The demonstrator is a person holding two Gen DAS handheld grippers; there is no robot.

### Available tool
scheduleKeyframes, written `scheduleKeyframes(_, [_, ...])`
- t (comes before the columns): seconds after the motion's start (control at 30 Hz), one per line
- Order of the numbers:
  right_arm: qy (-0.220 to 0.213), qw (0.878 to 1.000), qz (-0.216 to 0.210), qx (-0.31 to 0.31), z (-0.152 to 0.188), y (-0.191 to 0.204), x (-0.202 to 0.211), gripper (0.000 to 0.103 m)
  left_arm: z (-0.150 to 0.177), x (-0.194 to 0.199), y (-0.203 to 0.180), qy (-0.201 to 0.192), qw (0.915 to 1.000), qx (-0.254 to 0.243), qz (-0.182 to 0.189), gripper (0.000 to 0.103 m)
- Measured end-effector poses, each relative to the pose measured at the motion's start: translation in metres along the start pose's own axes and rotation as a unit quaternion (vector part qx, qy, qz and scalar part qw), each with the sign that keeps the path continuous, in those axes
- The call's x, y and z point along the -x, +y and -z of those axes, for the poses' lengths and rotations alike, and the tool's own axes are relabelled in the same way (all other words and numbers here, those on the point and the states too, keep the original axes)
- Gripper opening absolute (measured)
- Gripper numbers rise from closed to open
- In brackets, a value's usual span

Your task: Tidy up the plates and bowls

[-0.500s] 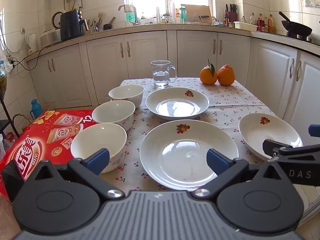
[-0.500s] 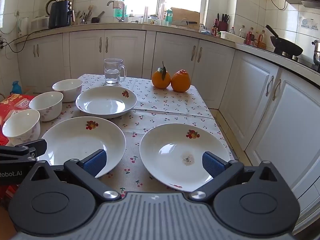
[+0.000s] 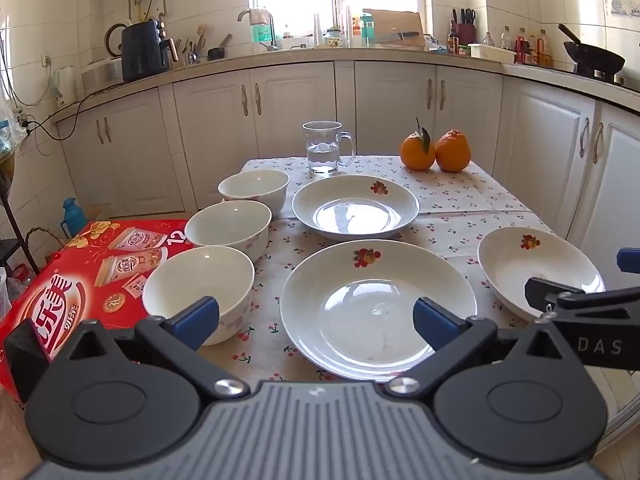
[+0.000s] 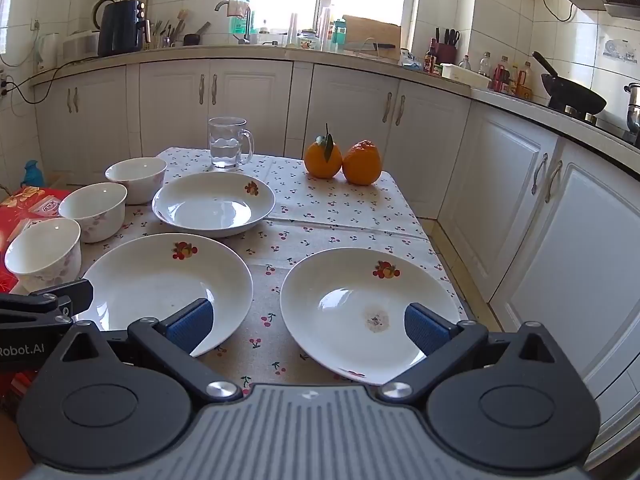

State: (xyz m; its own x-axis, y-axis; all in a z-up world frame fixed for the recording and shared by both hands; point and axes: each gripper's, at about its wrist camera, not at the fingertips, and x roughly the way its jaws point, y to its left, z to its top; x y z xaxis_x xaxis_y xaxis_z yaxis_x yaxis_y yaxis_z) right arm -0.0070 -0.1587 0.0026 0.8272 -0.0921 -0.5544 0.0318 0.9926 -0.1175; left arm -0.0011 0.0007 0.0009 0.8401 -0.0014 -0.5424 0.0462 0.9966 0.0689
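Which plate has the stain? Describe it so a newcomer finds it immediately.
Start at the table with the cherry-print cloth. Of three white plates, take the stained plate at the near corner on the cabinet side. Unlike the others, it has a brownish smudge in its well.

Both hand-held grippers [image 3: 316,320] [image 4: 308,322] apparently wide open

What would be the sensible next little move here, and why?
Probably lower the right tool onto the near rim of the stained plate just ahead of it. Both tools are wide open and hold nothing, all three plates lie separately on the cloth, and this one sits nearest that tool, so it could go onto the neighbouring plate.
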Motion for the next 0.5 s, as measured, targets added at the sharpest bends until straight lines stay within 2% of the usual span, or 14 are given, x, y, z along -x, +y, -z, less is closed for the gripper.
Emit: scheduleKeyframes(0.5, [0.0,1.0,0.001,0.001,0.0,0.0003,0.0001,0.103,0.0003,0.0002,-0.0013,0.001,1.0,0.001,0.0,0.102])
